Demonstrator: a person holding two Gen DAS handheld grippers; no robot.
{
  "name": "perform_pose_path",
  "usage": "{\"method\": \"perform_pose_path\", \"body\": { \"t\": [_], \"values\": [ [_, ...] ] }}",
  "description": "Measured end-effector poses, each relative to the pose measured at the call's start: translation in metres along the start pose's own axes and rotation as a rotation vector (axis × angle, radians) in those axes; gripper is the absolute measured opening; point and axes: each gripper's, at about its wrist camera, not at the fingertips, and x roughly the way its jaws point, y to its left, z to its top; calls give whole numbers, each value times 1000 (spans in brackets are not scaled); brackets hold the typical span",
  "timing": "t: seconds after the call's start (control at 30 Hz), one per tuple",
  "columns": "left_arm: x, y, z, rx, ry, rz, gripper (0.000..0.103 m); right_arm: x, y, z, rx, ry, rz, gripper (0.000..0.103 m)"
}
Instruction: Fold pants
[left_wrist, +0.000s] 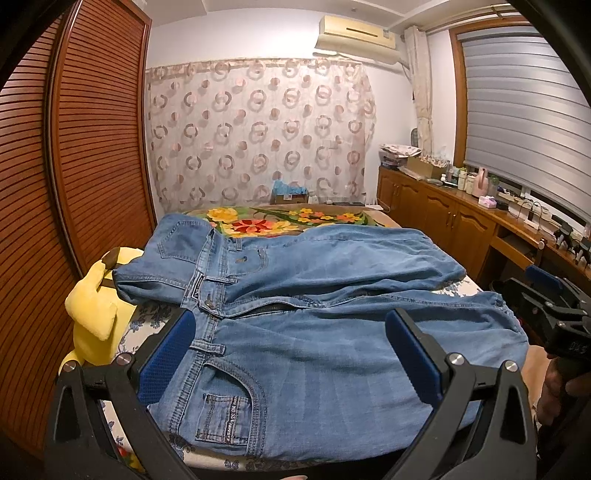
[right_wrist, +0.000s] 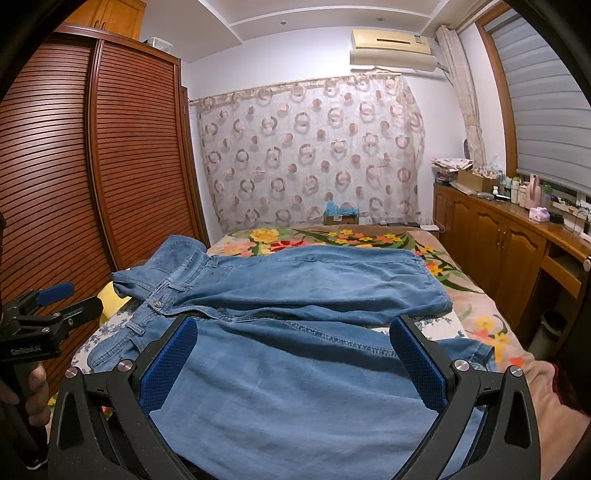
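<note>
Denim in a washed light blue, the pants (left_wrist: 314, 295) lie spread across the bed (right_wrist: 491, 325), waistband to the left and legs running right. The far leg lies flat over a floral blanket (left_wrist: 258, 221); the near leg covers the pale flowered sheet. Contrast stitching outlines the pockets, belt loops and open fly.

The left gripper (left_wrist: 295, 354) hovers over the near hip pocket, its jaws spread wide, the textured blue pads (left_wrist: 166, 358) holding nothing. The right gripper (right_wrist: 295, 365) hangs above the near leg, likewise wide open and empty.

A soft yellow plush toy (left_wrist: 96, 310) sits at the left bed edge, beside the slatted wooden wardrobe (left_wrist: 92, 147).
</note>
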Motion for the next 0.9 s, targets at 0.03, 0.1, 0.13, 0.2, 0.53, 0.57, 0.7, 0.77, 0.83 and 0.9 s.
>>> {"method": "perform_pose_path", "body": {
  "t": [0.03, 0.1, 0.13, 0.2, 0.53, 0.57, 0.7, 0.77, 0.83, 0.9],
  "values": [
    [0, -1, 1, 1, -1, 0, 103, 0, 0, 0, -1, 1, 0, 103],
    [-1, 0, 1, 0, -2, 1, 103, 0, 0, 0, -2, 0, -1, 103],
    [-1, 0, 1, 0, -2, 1, 103, -1, 0, 0, -2, 0, -1, 103],
    [-1, 0, 1, 0, -3, 0, 103, -1, 0, 0, 1, 0, 0, 103],
    [-5, -2, 5, 1, -10, 0, 103, -2, 1, 0, 2, -2, 1, 103],
    [-5, -1, 4, 1, -10, 0, 103, -1, 1, 1, 2, -1, 0, 103],
    [-5, -1, 5, 1, -11, 1, 103, -1, 1, 0, 2, -2, 0, 103],
    [-5, -1, 3, 2, -11, 0, 103, -1, 1, 1, 4, -2, 1, 103],
    [-5, -1, 3, 2, -12, 2, 103, -1, 1, 1, 2, -2, 0, 103],
    [-6, -2, 4, 2, -12, 0, 103, -1, 0, 1, 3, -2, 1, 103]
  ]
}}
